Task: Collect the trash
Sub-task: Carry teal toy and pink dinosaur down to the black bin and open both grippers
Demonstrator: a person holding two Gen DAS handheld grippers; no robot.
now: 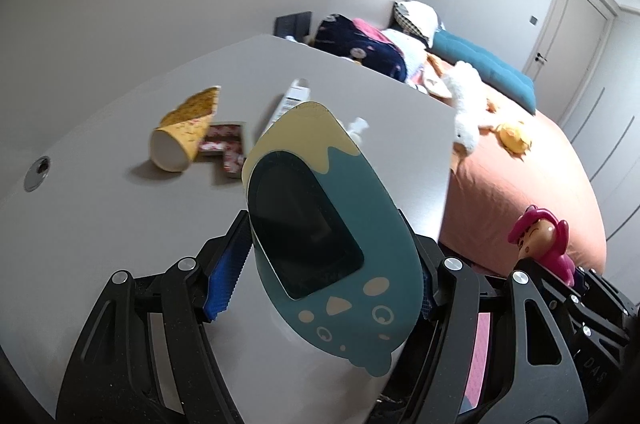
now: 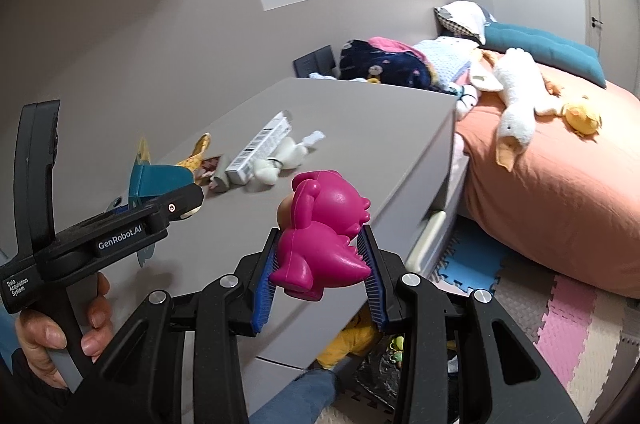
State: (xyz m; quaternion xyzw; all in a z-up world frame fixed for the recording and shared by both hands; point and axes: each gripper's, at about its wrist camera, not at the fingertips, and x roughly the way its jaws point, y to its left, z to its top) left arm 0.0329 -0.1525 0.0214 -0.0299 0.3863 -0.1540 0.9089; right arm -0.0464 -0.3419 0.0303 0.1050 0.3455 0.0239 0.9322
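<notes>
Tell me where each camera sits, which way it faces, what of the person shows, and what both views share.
Left wrist: on the left gripper, looking down its fingers across the grey table toward the bed; fingers clamp a teal card; no hand shows.
Right wrist: on the right gripper, facing the same way; fingers clamp a pink toy; the left hand shows.
Shared: table, yellow cup, white box, bed, white goose, card, toy.
</notes>
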